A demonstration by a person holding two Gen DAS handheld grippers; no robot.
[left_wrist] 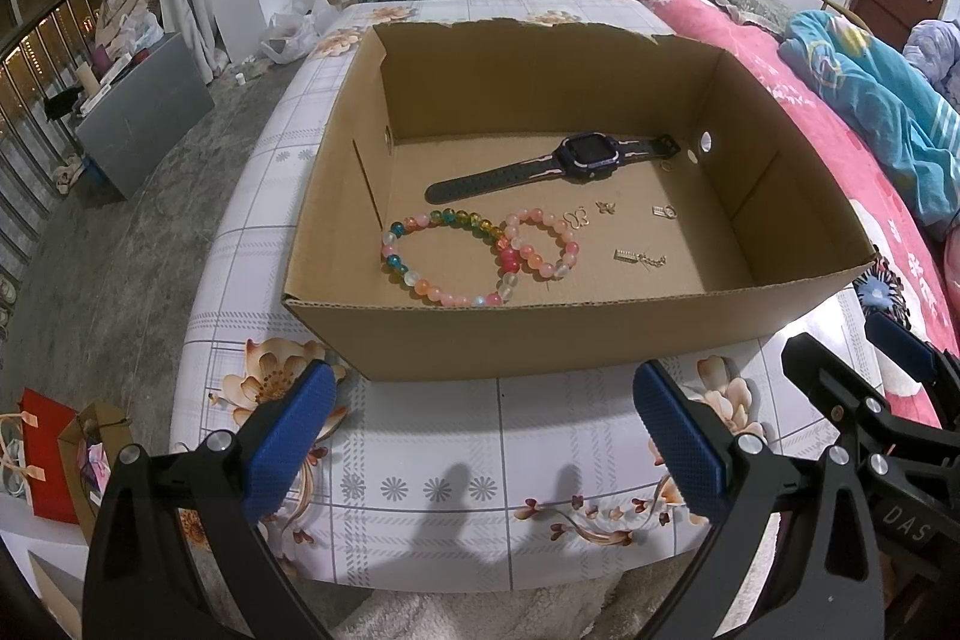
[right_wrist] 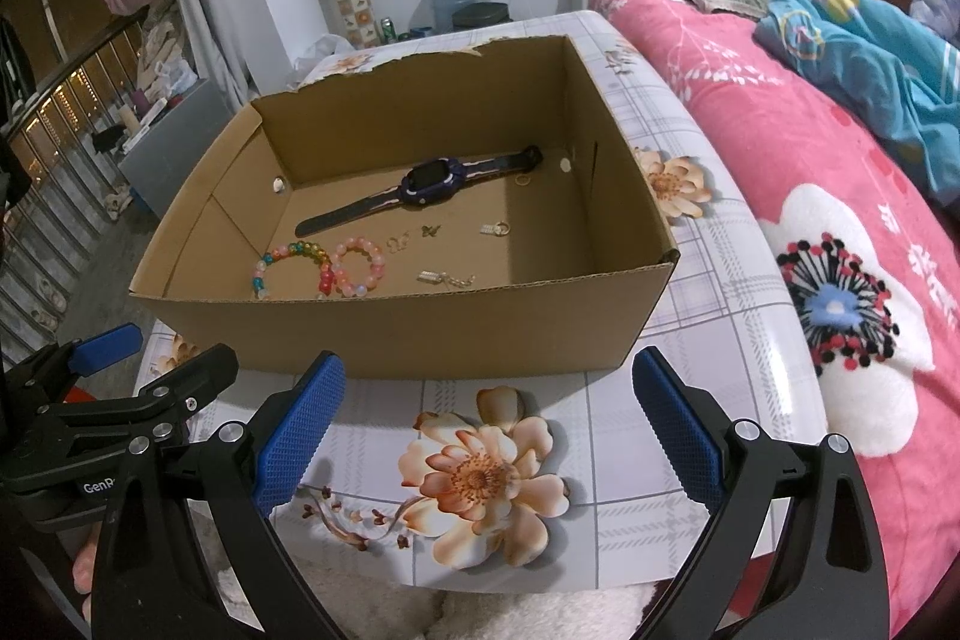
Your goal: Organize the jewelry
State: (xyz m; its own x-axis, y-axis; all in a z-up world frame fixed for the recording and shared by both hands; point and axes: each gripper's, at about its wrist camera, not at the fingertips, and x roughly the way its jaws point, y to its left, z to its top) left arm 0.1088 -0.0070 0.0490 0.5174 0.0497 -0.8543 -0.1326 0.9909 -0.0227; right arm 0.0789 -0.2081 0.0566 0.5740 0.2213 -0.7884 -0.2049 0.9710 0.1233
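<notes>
An open cardboard box (left_wrist: 540, 340) on a floral-clothed table (left_wrist: 480, 490) holds a dark watch (left_wrist: 585, 154), two bead bracelets (left_wrist: 444, 250) and small gold charms (left_wrist: 639, 257). Both hand-held grippers (left_wrist: 483, 436) (right_wrist: 486, 427) hover released, empty, before it. A pink bed (right_wrist: 810, 172) lies beside.

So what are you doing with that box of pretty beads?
Sorting jewelry. A person holds two grippers, the left gripper and the right gripper, both open and empty, over the flowered table in front of the cardboard box. Inside lie a smartwatch, two beaded bracelets, one multicolored and one pink, plus small gold charms. Nothing is being picked up.
</notes>
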